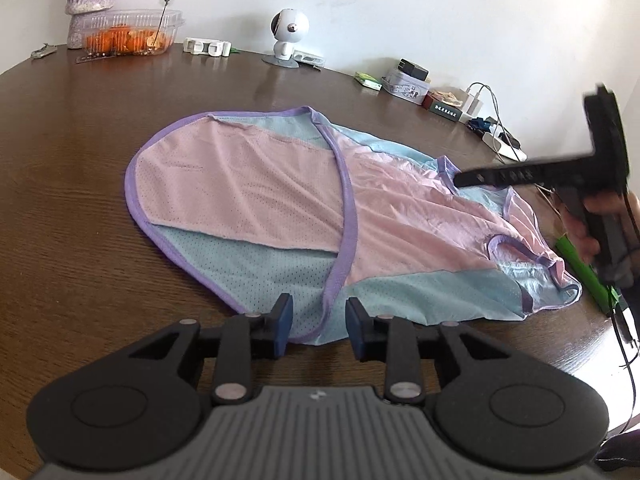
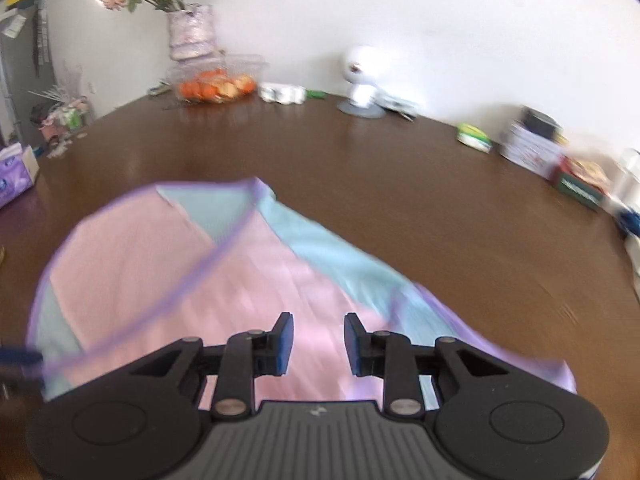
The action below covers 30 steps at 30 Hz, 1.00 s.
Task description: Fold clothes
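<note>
A: Where does the pink, pale-blue and purple-trimmed mesh garment [image 1: 304,216] lie?

B: On the dark brown wooden bench [image 1: 100,128], mostly flat. Its far end is turned over onto the middle, so a purple hem band runs across the pink panel. The end with the armholes and neck, by the right tool [image 1: 460,179], lies single and a little rumpled.

A: So how far along?

B: I judge 1 fold is in, and the piece is wide yet; more folds look to be left, though I cannot tell how many.

A: The tools?

B: The left tool [image 1: 319,322] stands apart, fingers empty, just above the near blue edge. The right tool [image 2: 319,340] is also apart and empty, over the pink cloth.

A: What does each view add?

B: The left view shows the person's hand [image 1: 600,220] holding the right tool, and the whole garment sharply. The right view is blurred, but shows a vase of dried flowers [image 2: 188,28] and a purple tissue box [image 2: 16,172].
</note>
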Motion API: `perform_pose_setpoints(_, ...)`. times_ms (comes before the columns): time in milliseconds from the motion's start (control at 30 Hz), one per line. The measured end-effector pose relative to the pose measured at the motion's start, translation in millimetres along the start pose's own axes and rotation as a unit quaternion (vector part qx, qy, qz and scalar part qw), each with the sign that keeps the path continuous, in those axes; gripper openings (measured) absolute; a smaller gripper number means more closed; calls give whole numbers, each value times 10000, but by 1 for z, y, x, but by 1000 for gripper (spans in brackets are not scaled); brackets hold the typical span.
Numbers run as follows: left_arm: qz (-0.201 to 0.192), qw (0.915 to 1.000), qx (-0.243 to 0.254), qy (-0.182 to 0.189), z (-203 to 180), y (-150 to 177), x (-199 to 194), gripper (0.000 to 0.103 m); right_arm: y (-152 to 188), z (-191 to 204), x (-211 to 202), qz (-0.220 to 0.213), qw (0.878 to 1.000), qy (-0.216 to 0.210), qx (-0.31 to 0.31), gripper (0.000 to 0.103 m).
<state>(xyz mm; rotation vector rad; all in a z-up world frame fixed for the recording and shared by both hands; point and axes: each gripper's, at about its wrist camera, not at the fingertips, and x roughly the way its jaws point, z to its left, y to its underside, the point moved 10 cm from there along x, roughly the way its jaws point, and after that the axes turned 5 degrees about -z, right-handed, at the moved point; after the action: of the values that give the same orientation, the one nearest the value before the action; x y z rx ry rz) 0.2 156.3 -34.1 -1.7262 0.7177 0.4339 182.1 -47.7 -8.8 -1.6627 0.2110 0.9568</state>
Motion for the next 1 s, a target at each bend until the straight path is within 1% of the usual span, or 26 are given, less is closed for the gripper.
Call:
perform_pose_setpoints(100,67,9999,92,9,-2,2,-2,29,41,-37,-33,8,9981,470,401,26)
perform_pose_setpoints(167,96,9996,263,-70,-6,3,-3,29,61,-60,-51,21,9955,645,688,26)
perform_pose_setpoints(233,124,9996,204,-143,-5,1,-3,29,78,-78,-62,51,9924,838,895,26)
perform_pose_setpoints(267,70,9998,135,-148,-8,-2,-5,29,85,-84,-65,81,9914,928,922,26)
perform_pose_setpoints(333,-152,9999,68,-14,-25,-10,-8,30,94,-90,-73,2,9909,1056,831,26)
perform_pose_setpoints(400,-374,9992,0,119,-42,-18,-12,35,95,-93,-77,-137,9910,1070,795,26)
perform_pose_setpoints(433,-485,9986,-33,185,-50,-22,-14,41,94,-93,-78,-208,9909,1056,803,27)
perform_pose_setpoints(467,-532,9982,1,269,-62,-22,-12,42,94,-93,-77,-231,9911,1048,791,29)
perform_pose_setpoints(500,-479,9982,129,351,-77,-19,-4,42,95,-93,-74,-226,9913,1047,764,33)
perform_pose_setpoints(533,-410,9982,254,367,-89,-16,5,42,97,-94,-72,-176,9910,1109,729,33)
perform_pose_setpoints(600,-319,9981,417,326,-111,-7,18,42,102,-91,-70,-123,9913,1172,588,31)
perform_pose_setpoints(767,-423,9987,276,48,-133,3,36,42,113,-85,-82,-305,9940,923,505,29)
perform_pose_setpoints(800,-443,9987,243,-13,-137,5,39,42,115,-85,-83,-323,9942,893,512,25)
perform_pose_setpoints(833,-411,9988,251,-75,-140,8,43,40,116,-87,-85,-324,9943,880,516,20)
perform_pose_setpoints(867,-306,9989,319,-135,-142,13,47,36,117,-88,-87,-325,9944,866,520,18)
perform_pose_setpoints(933,-312,9978,531,-263,-137,18,46,34,119,-91,-90,-328,9945,839,527,18)
perform_pose_setpoints(1000,-253,9969,695,-270,-142,21,44,34,119,-97,-91,-314,9942,852,583,18)
